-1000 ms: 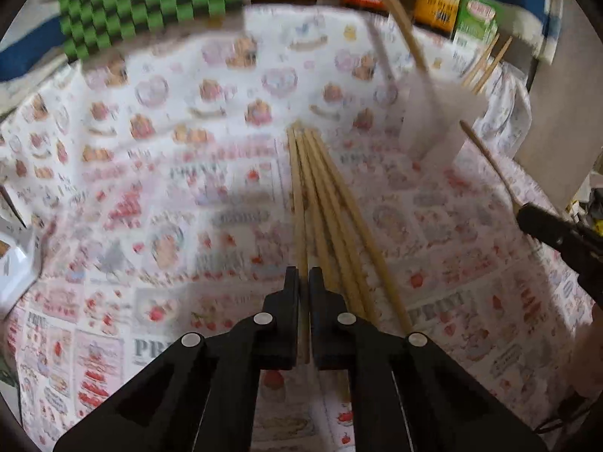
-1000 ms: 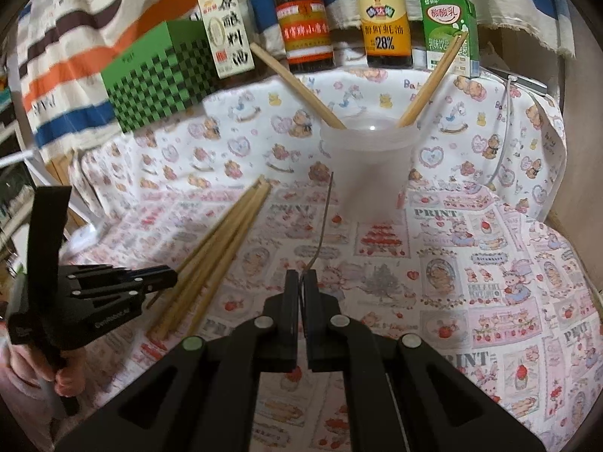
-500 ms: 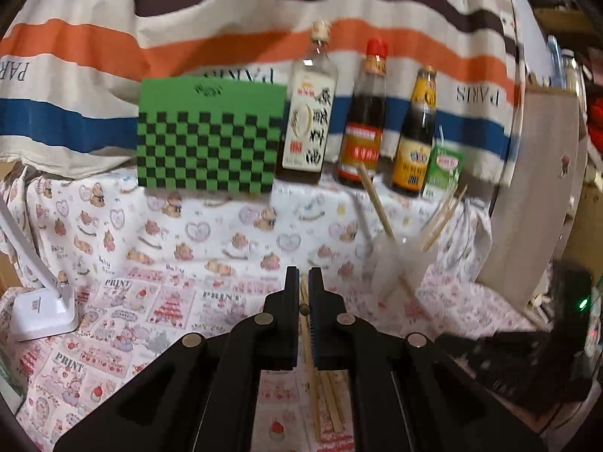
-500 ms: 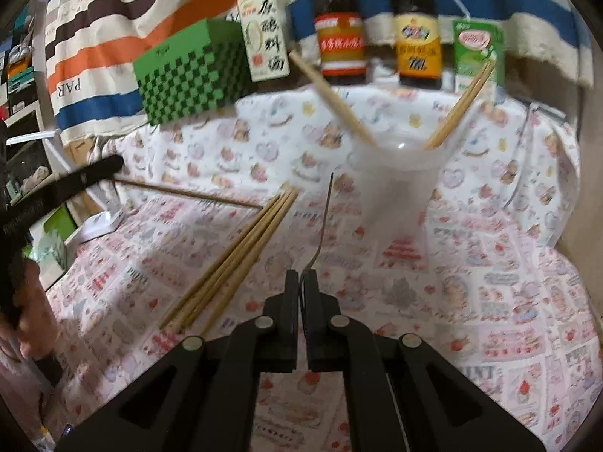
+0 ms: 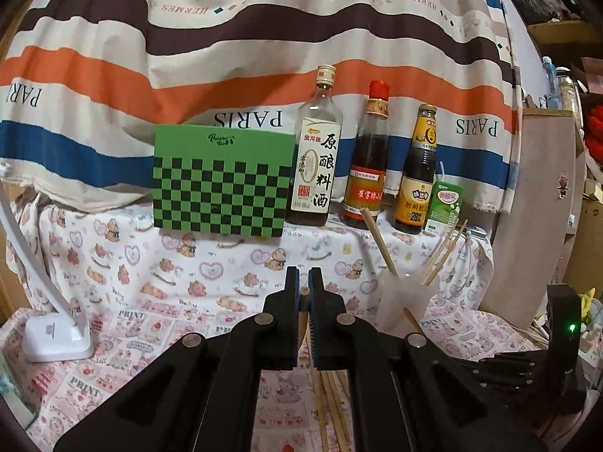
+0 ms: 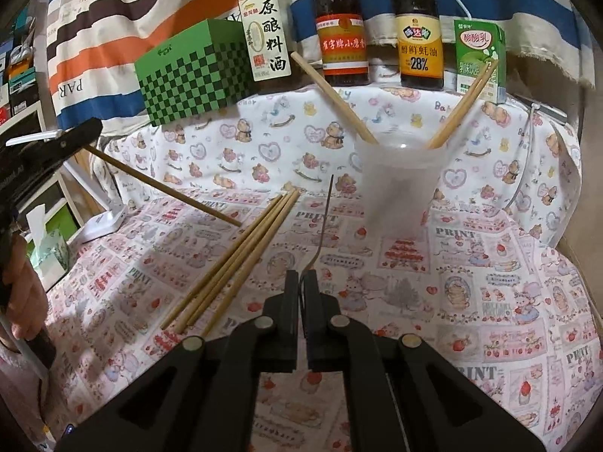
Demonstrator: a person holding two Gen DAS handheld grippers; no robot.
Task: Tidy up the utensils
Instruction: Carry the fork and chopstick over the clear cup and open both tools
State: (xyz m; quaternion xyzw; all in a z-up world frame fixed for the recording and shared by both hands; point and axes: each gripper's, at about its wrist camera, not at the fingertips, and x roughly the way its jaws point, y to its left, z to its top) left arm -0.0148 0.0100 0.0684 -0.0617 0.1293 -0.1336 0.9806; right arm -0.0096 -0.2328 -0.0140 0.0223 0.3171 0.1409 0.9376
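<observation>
Near the front edge of the tablecloth (image 6: 490, 320), the right gripper (image 6: 301, 282) stays clamped on a thin dark fork (image 6: 324, 222) aimed at the clear cup (image 6: 399, 184); beside it four loose chopsticks (image 6: 241, 252) lie in a bundle; at the left edge the left gripper (image 5: 304, 293), a second ago low over that bundle, has risen with one chopstick (image 6: 162, 186) pinched between its jaws, so the pile is one shorter and the carry can begin; farther back, near the bottles (image 6: 341, 26), the cup already holds chopsticks (image 6: 333, 98), well apart from the lifted one.
</observation>
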